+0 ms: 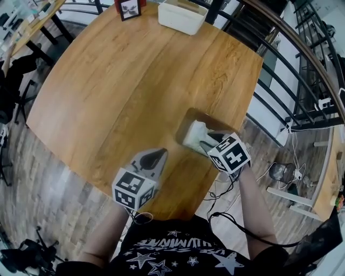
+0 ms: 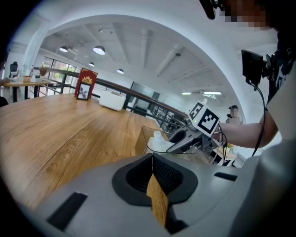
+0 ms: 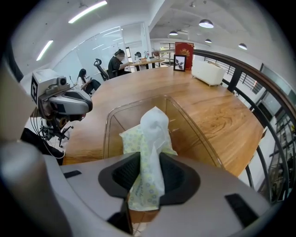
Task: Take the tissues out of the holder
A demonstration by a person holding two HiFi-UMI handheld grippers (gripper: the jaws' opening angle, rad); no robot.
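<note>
Forearms come up from the bottom edge of the head view, one behind each claw, both reaching over the near edge of the tabletop. Each marker cube covers the hand behind it, so neither grip on a handle can be made out.

Left claw lies low and level over the wood, well to the left of the right claw. Its jaws are closed tip to tip with nothing between them — only a sliver of tabletop shows through the gap beneath the tips.

Right claw angles down at the near end of the holder, jaws pinched together on a tissue. This pale, yellow-patterned tissue rises in a crumpled peak just ahead of the jaws and hangs down between them. The claw's grey body hides the holder's near wall and the tissue's lower end.

The holder is clear and rectangular and stands on the tabletop, running away from the right claw. More patterned tissue lies folded inside it, under the peak — how much cannot be told.

Far ahead of both claws, near the tabletop's far edge, stand a white box and a framed picture, cut off by the frame. A dark railing curves past on the right claw's side.
</note>
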